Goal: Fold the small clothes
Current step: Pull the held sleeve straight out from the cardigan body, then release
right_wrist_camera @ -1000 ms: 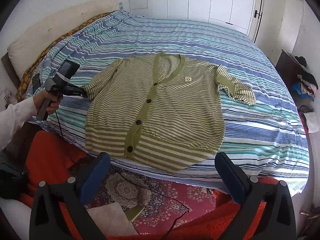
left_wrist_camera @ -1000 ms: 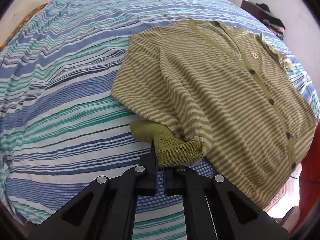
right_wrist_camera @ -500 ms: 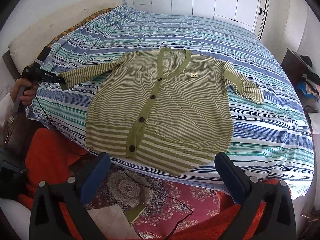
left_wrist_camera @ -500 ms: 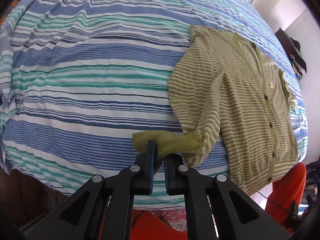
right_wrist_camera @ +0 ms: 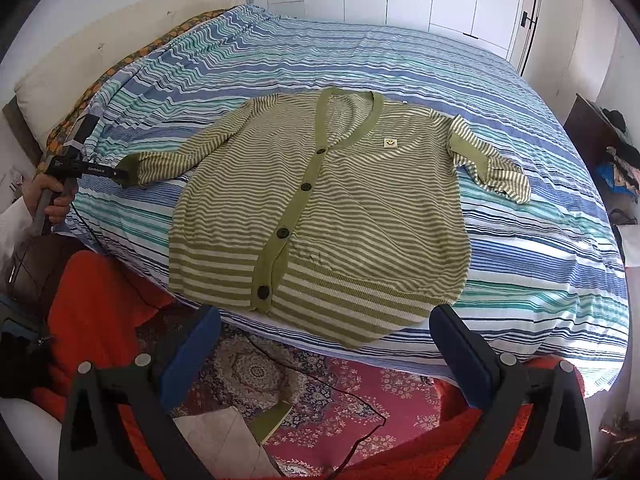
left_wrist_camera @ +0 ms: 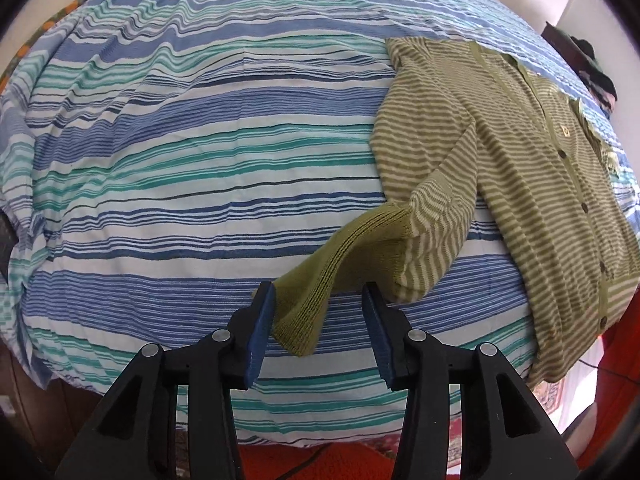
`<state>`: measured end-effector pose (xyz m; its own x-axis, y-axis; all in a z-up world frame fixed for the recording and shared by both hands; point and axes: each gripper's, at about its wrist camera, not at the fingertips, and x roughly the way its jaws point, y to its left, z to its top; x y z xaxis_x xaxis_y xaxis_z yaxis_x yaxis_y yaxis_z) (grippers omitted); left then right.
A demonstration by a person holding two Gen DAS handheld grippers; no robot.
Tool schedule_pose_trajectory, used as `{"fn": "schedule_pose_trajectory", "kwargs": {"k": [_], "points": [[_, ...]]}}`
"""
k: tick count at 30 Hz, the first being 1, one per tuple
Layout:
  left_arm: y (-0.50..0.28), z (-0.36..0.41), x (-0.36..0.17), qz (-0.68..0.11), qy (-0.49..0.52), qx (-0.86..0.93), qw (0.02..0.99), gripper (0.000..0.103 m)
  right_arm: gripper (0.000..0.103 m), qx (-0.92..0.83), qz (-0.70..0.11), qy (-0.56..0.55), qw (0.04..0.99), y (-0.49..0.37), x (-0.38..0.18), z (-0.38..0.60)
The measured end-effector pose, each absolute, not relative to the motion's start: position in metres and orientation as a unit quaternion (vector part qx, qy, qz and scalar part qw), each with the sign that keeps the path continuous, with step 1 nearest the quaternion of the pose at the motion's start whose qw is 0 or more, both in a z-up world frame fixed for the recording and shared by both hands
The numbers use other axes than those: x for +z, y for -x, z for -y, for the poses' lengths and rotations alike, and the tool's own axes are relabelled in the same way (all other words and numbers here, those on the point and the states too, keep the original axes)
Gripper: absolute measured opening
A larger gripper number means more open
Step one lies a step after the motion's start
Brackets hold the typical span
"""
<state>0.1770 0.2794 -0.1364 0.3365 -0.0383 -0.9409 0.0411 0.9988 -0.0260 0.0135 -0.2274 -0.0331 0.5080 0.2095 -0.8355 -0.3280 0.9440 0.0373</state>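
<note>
Findings on legible markings, from my two cameras.

On the side of my left gripper (right_wrist_camera: 120, 174), seen from my right camera, there is a short line of small white lettering on the black body. It appears to begin "Gen" (the remaining letters are too small and blurred for me to confirm).

On the chest of the cardigan (right_wrist_camera: 320, 204) sits a small square patch (right_wrist_camera: 390, 143) carrying a smiley face in dark lines on yellow. It is a sign, not text. In my left camera the same patch (left_wrist_camera: 565, 131) shows only as a pale square with a dark mark.

No numbers or other wording can be read.
</note>
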Motion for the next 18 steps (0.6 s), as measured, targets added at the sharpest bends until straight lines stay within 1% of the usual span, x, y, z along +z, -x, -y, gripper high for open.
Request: {"fn": "schedule_pose_trajectory", "kwargs": {"k": [1,2,4,6,9,11,14,18], "points": [[-0.181,-0.281,-0.139,-0.581,0.011,-0.027,0.813,0.009,0.103,0.156,-0.468,0.069,0.867,-0.013,-0.033,0.225],[-0.184,-0.284,-0.14,-0.587,0.032,-0.026,0.809,0.001,0.103,0.157,-0.466,0.074,0.868,-0.012,-0.032,0.222],[-0.188,-0.29,-0.128,-0.564,0.049,-0.009,0.824,0.001,0.103,0.155,-0.465,0.078,0.868,-0.011,-0.032,0.221],[-0.19,-0.314,-0.106,-0.533,0.086,0.021,0.841,0.001,0.103,0.148,-0.468,0.076,0.868,-0.011,-0.031,0.224],[-0.194,-0.379,-0.075,-0.49,0.155,0.126,0.849,0.001,0.103,0.141,-0.472,0.074,0.867,-0.014,-0.032,0.226],[-0.195,-0.422,-0.069,-0.483,0.186,0.191,0.834,0.001,0.103,0.144,-0.475,0.077,0.865,-0.015,-0.033,0.223],[-0.205,-0.459,-0.09,-0.524,0.205,0.232,0.794,0.001,0.103,0.158,-0.477,0.085,0.86,-0.016,-0.036,0.213],[-0.201,-0.47,-0.129,-0.562,0.211,0.261,0.756,0.002,0.103,0.171,-0.477,0.097,0.857,-0.015,-0.036,0.201]]}}
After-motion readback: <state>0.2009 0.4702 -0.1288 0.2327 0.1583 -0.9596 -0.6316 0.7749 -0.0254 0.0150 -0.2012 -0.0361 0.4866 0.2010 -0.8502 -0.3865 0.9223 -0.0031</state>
